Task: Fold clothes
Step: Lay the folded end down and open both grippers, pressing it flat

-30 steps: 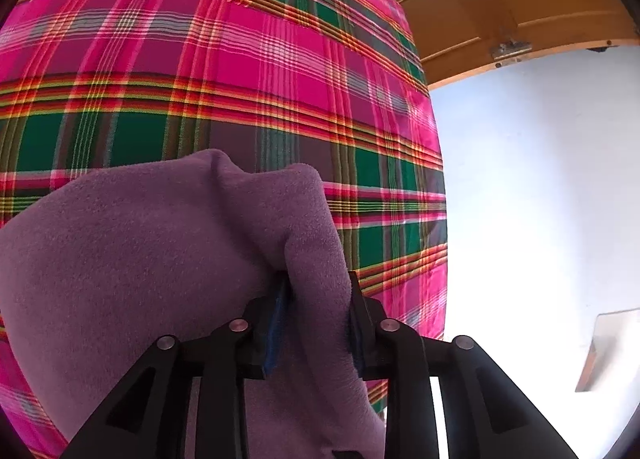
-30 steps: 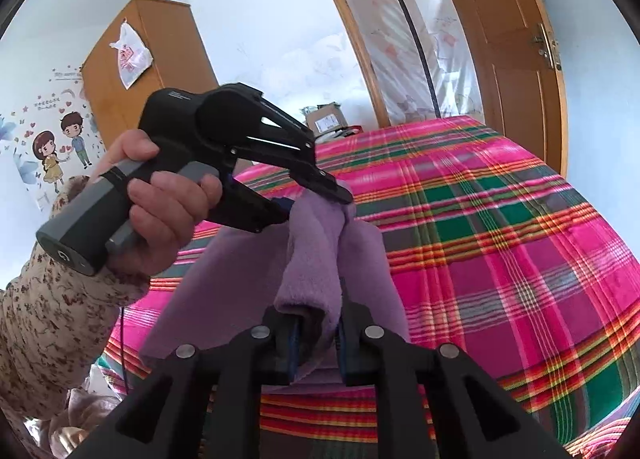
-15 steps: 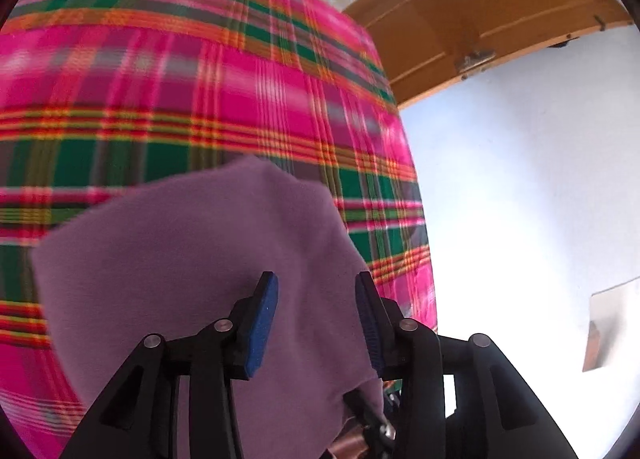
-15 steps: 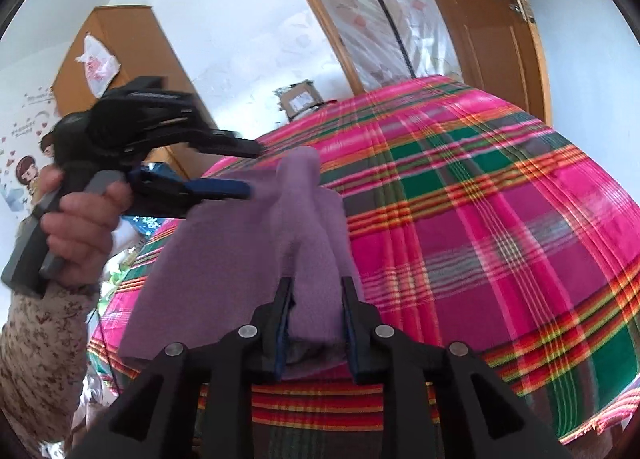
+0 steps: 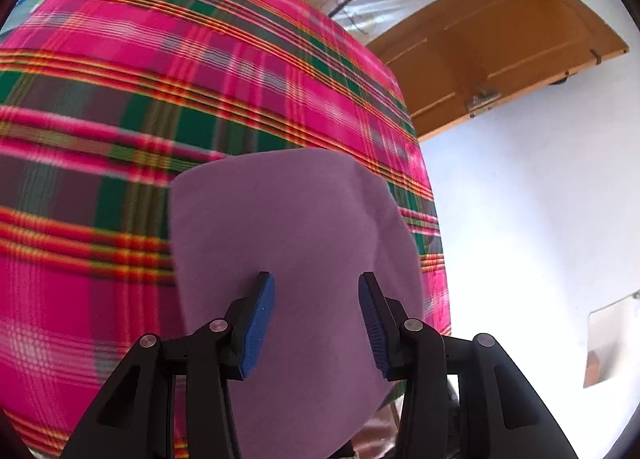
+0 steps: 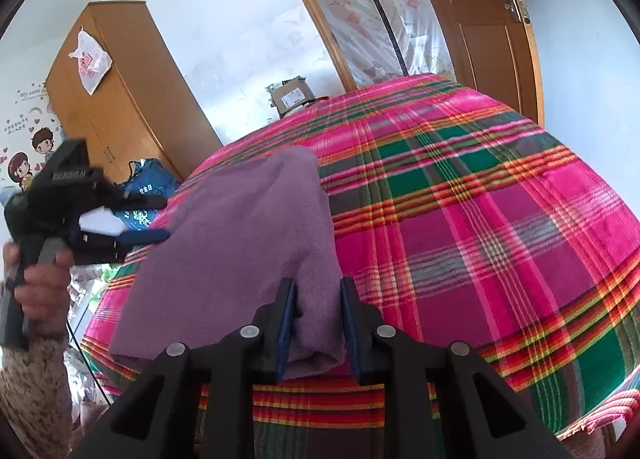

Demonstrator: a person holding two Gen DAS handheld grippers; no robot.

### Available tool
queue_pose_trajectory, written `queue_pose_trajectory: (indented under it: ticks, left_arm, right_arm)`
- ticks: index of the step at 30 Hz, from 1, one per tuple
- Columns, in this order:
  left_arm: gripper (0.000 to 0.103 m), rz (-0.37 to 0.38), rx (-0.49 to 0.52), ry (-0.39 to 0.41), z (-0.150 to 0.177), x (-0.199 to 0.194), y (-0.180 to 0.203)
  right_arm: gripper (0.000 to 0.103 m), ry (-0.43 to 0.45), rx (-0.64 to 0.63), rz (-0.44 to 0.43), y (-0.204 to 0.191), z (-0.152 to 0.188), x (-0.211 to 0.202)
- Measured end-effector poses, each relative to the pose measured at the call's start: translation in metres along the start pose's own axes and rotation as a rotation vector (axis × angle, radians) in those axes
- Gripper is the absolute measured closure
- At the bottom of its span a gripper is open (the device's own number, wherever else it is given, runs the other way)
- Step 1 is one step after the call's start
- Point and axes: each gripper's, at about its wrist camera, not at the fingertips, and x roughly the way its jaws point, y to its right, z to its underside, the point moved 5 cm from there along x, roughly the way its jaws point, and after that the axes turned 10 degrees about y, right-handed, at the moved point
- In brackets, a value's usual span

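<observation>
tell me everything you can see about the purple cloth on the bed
The purple fleece-like cloth is one plain, matte, soft-looking piece with no print, lying folded on the pink and green plaid bedspread. Its right side is bunched into a thick ridge running away from the camera. The right gripper straddles that ridge, its blue pads close against it. The left gripper hangs open above the cloth, apart from it.

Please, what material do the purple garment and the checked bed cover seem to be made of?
Purple garment: probably fleece or a soft knit; its surface looks matte and slightly fuzzy, and it folds thickly between the right gripper fingers. Checked bed cover: probably a plush or brushed blanket; the plaid lines look soft, with a slight sheen.
</observation>
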Motion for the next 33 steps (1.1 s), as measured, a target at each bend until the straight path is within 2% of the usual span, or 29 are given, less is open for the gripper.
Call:
queue_pose_trajectory:
  ticks: [4, 7, 11, 18, 23, 25, 27, 33]
  left_arm:
    - [0.057, 0.000, 0.000, 0.014, 0.007, -0.008, -0.006]
    - [0.057, -0.005, 0.010, 0.025, 0.014, -0.013, -0.009]
    - [0.057, -0.068, 0.021, 0.053, 0.016, -0.012, -0.014]
    - [0.057, -0.080, 0.017, 0.066, 0.020, -0.013, -0.021]
    - [0.057, -0.090, 0.009, 0.075, 0.024, -0.017, -0.026]
    - [0.056, -0.096, 0.007, 0.084, 0.026, -0.021, -0.028]
    - [0.056, -0.096, 0.002, 0.077, 0.028, -0.022, -0.032]
    - [0.055, -0.079, -0.004, 0.053, 0.034, -0.021, -0.035]
  right_arm:
    - [0.088, 0.033, -0.035, -0.013, -0.006, -0.011, -0.007]
    - [0.088, 0.017, -0.027, -0.002, -0.002, -0.009, -0.003]
    - [0.088, -0.003, -0.017, 0.013, 0.004, -0.007, 0.001]
    - [0.085, -0.034, -0.005, 0.038, 0.012, -0.004, 0.007]
    - [0.085, 0.009, -0.047, 0.046, 0.007, -0.019, 0.002]
    - [0.082, 0.011, -0.034, 0.031, 0.010, -0.025, 0.004]
    - [0.072, -0.013, -0.006, -0.019, 0.013, -0.032, 0.015]
    - [0.069, -0.103, 0.058, -0.105, 0.011, -0.040, 0.057]
